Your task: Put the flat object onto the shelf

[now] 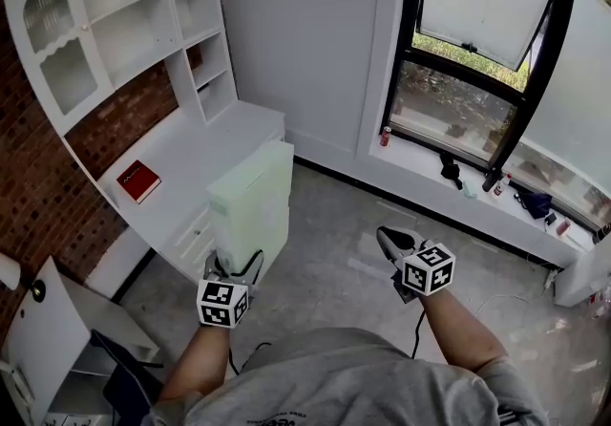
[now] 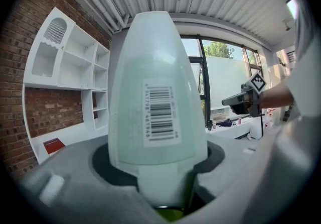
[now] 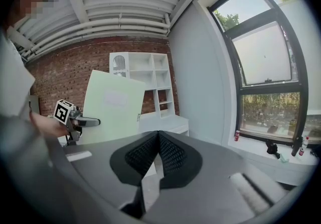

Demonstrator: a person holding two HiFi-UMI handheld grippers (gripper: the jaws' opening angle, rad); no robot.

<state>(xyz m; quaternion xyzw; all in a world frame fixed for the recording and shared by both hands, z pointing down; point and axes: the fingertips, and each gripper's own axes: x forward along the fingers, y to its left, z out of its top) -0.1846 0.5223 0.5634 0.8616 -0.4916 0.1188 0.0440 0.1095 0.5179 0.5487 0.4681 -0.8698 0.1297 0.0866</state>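
A pale green flat object (image 1: 253, 200) stands upright in front of me, and my left gripper (image 1: 234, 266) is shut on its lower edge. In the left gripper view the flat object (image 2: 158, 97) fills the middle, with a barcode label facing the camera. The white shelf unit (image 1: 143, 23) with open compartments stands at the left against a brick wall, above a white counter (image 1: 205, 142). My right gripper (image 1: 387, 241) hovers over the floor to the right, its jaws shut on nothing (image 3: 158, 135). From the right gripper view the flat object (image 3: 113, 110) stands before the shelf unit (image 3: 145, 75).
A red book (image 1: 139, 181) lies on the counter. A window sill (image 1: 420, 161) on the right carries a red can (image 1: 386, 137) and several small items. A white cabinet door (image 1: 48, 329) stands open at the lower left. Grey floor lies between counter and window.
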